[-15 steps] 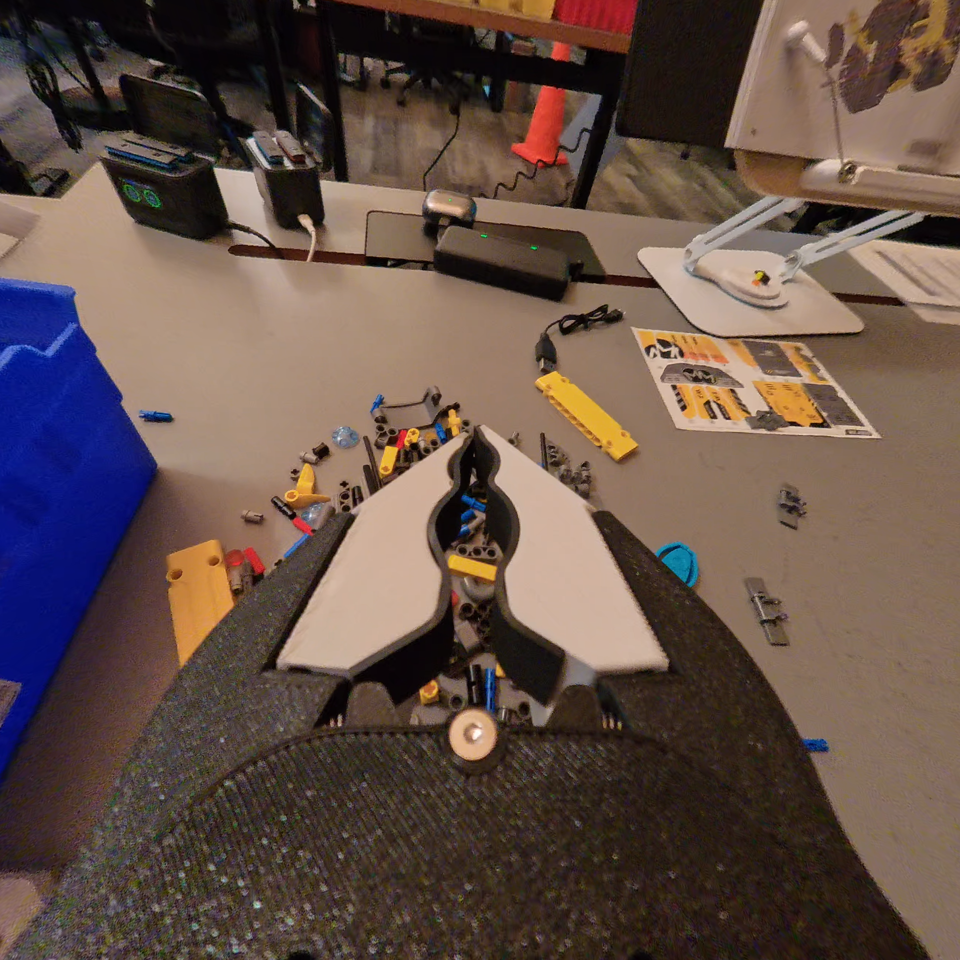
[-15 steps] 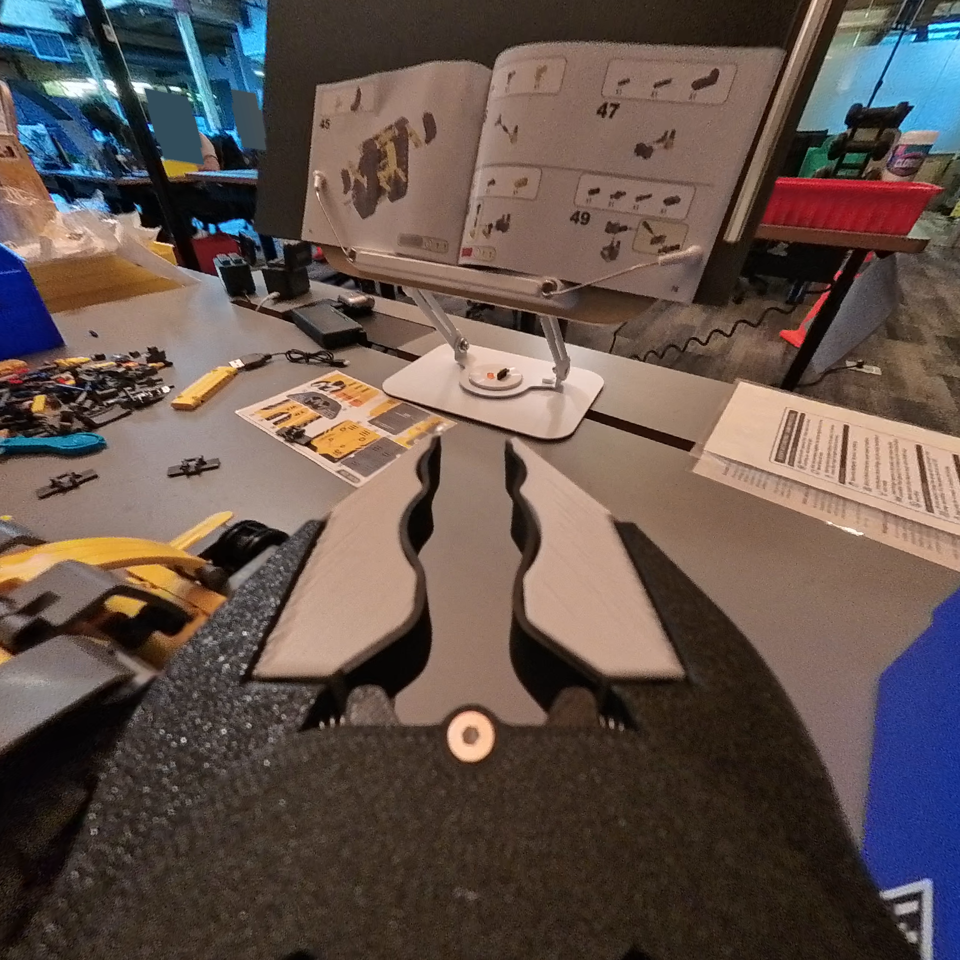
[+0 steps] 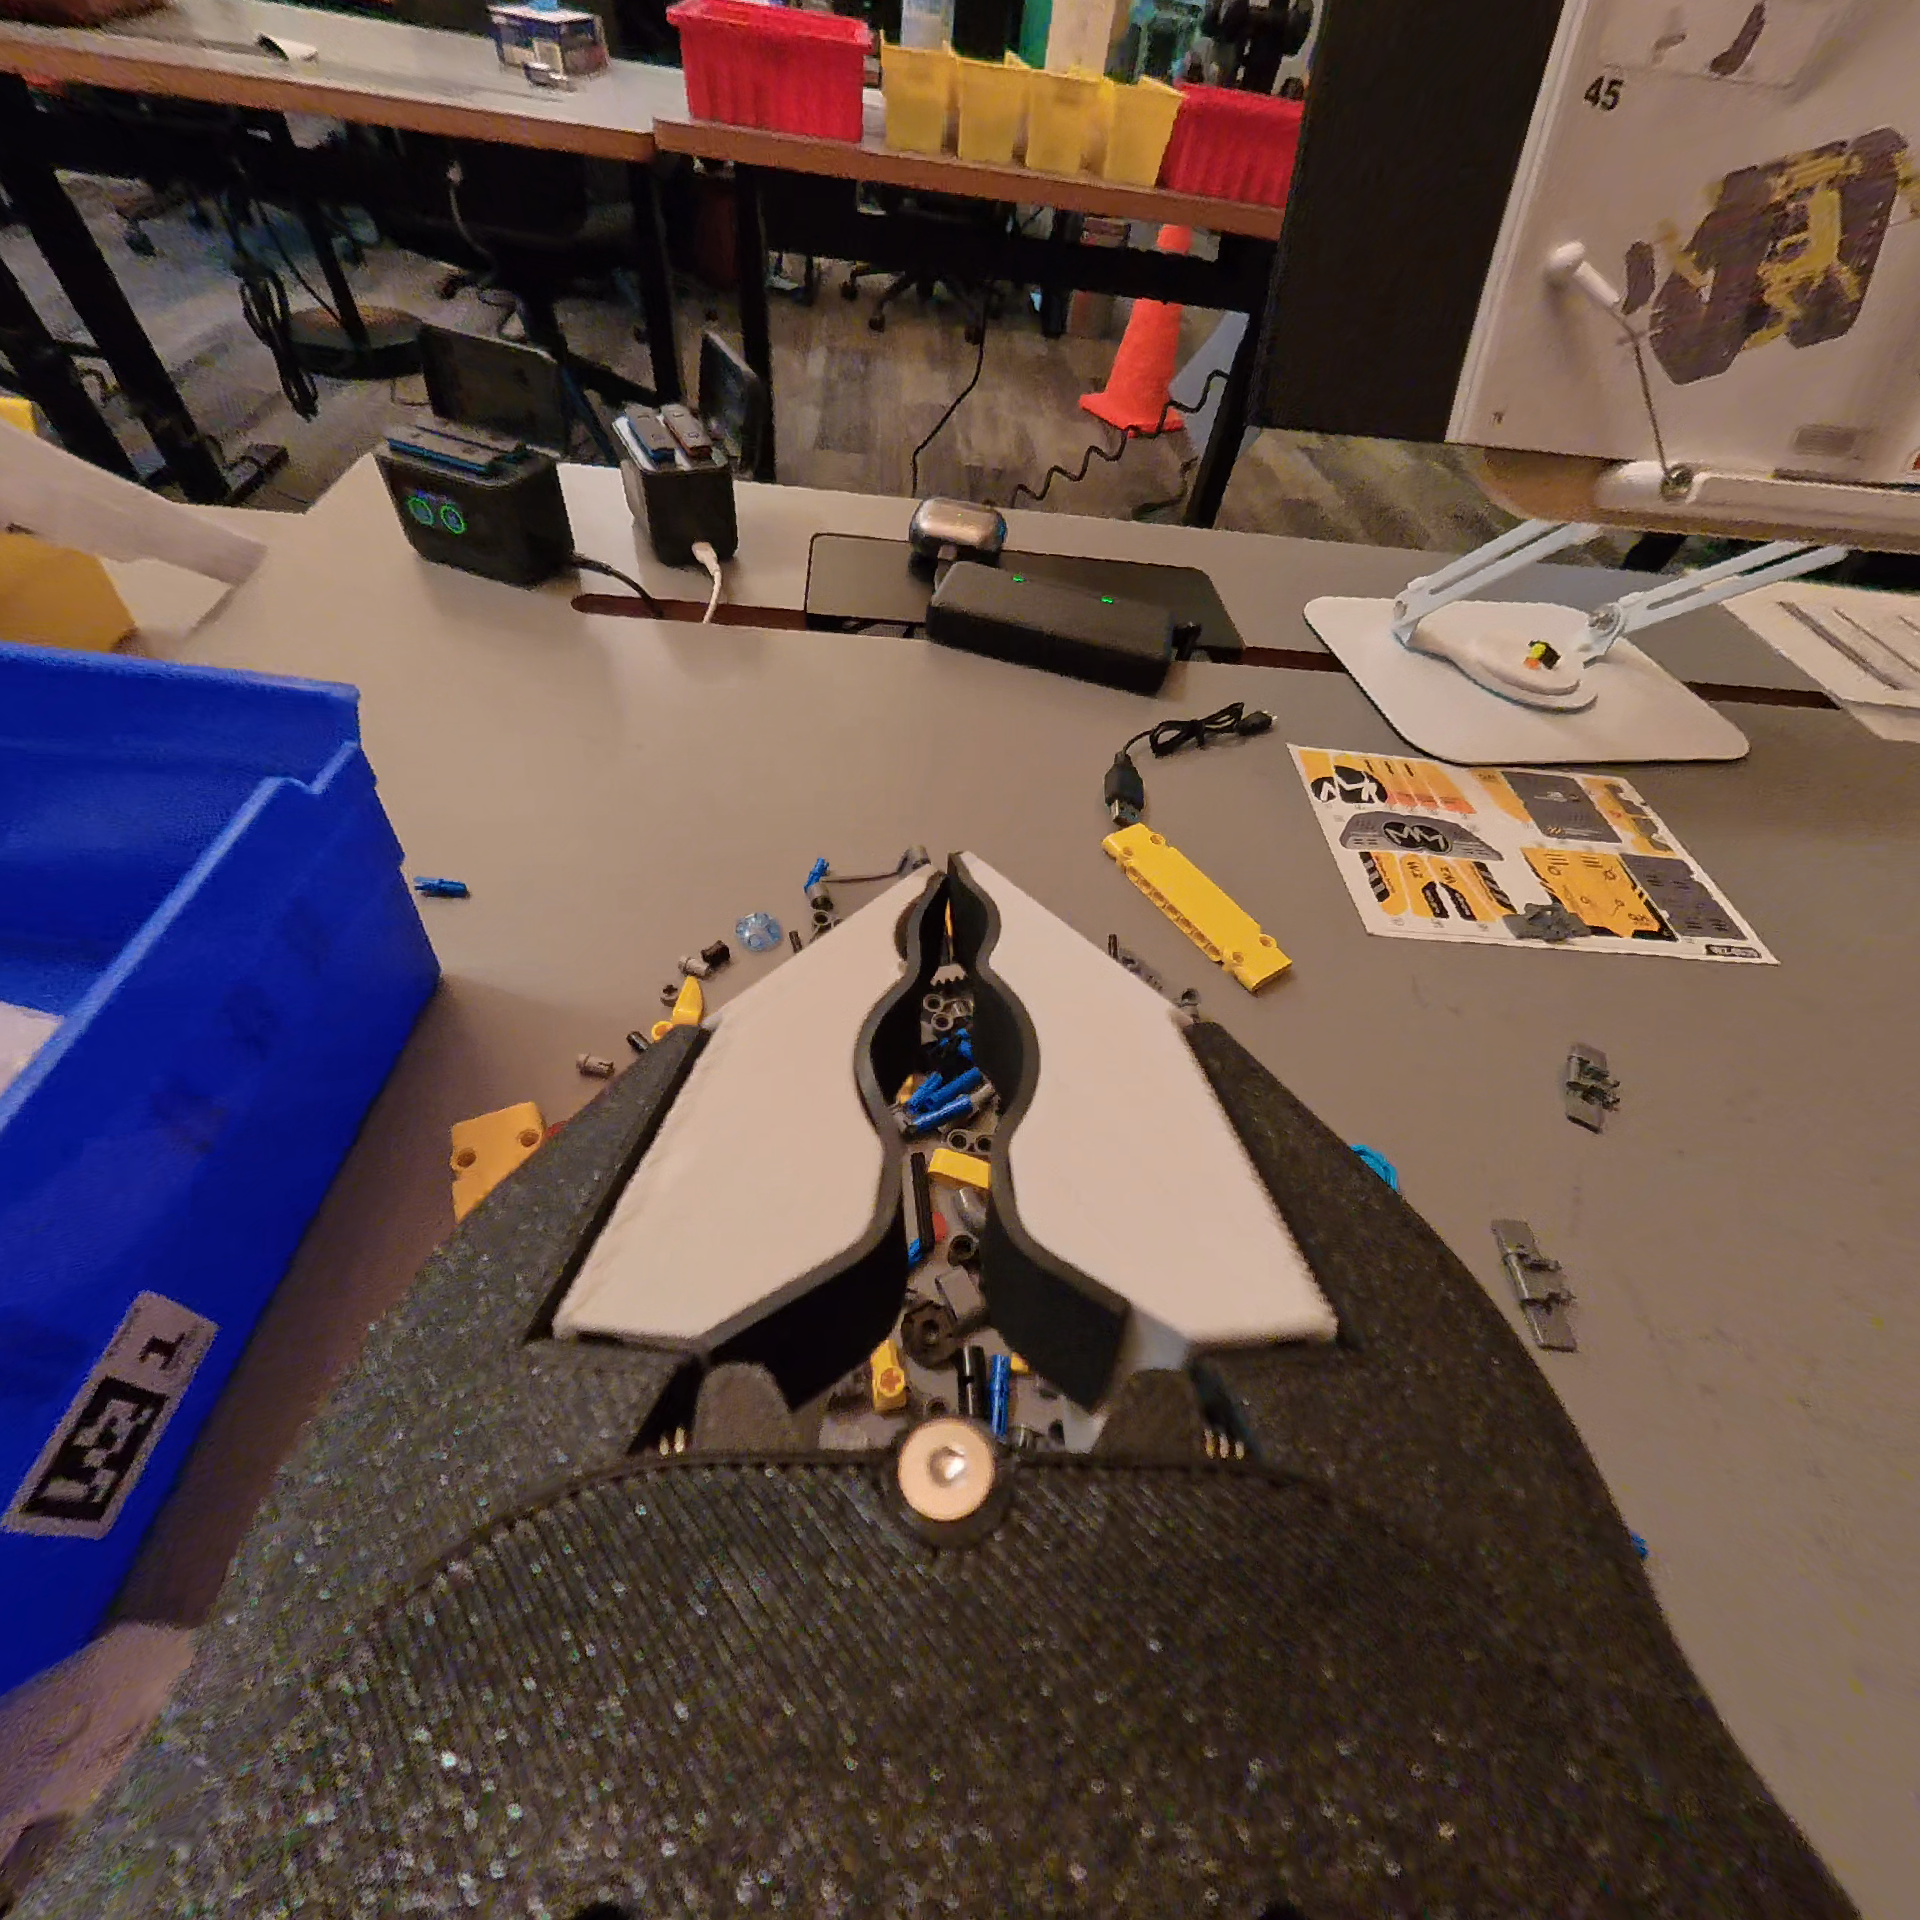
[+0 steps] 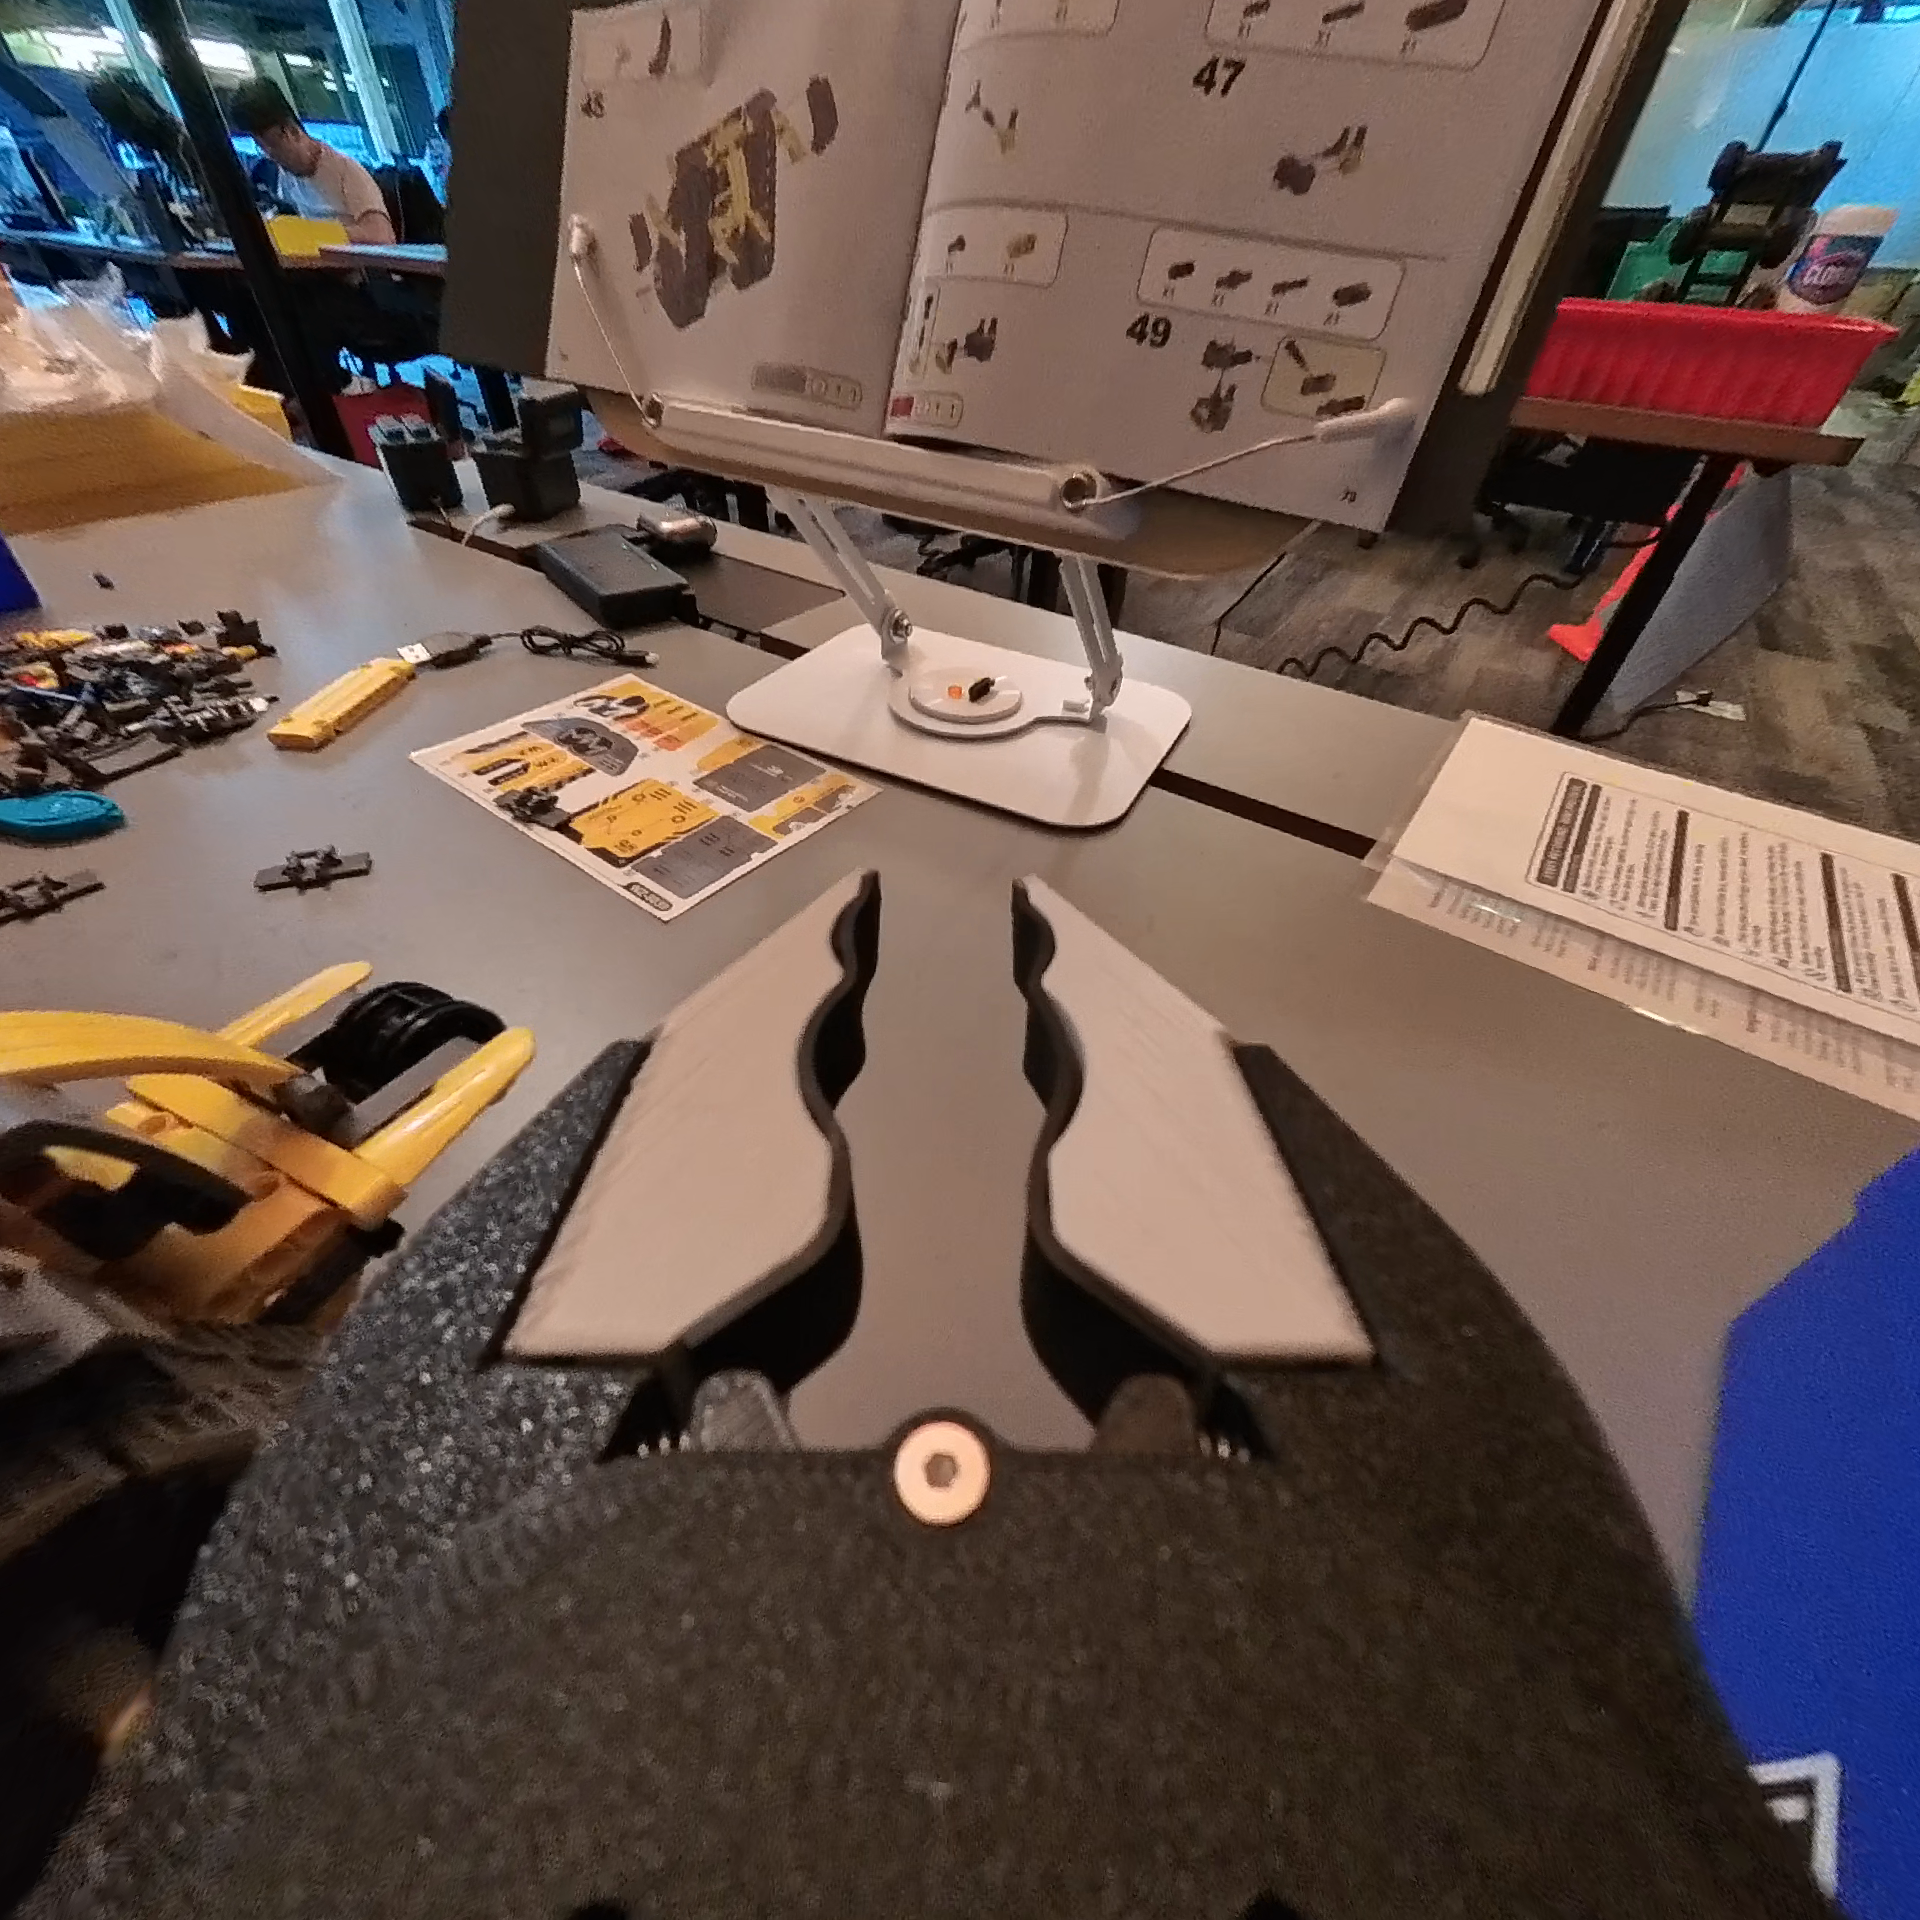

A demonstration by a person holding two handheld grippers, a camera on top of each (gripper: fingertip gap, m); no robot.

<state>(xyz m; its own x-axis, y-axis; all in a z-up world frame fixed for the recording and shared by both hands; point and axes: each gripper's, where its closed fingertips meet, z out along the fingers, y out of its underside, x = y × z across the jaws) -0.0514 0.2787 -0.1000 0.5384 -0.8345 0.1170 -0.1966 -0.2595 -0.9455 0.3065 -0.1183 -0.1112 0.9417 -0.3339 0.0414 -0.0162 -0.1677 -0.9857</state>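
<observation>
Findings at this moment:

1. The left claw (image 3: 948, 883) is closed, tips meeting. We see nothing held between them. It hangs directly over a heap of small building pieces (image 3: 940, 1091), blue, yellow, black and grey, which lies on the table (image 3: 727, 748) beside the blue bin (image 3: 187, 1039) at its left edge.
2. A long yellow beam (image 3: 1195, 920) lies just right of the heap. A sticker sheet (image 3: 1517, 857) lies farther right, in front of the white book stand (image 3: 1507, 707) near the far edge.
3. The right claw (image 4: 940, 894) stands open and empty over bare table, short of the stand. A partly built yellow and black model (image 4: 208, 1164) sits close on its left, and a printed paper (image 4: 1683, 914) lies to its right.
4. In our judgement, the heap is loose and tangled. Single pins would scatter if brushed.
</observation>
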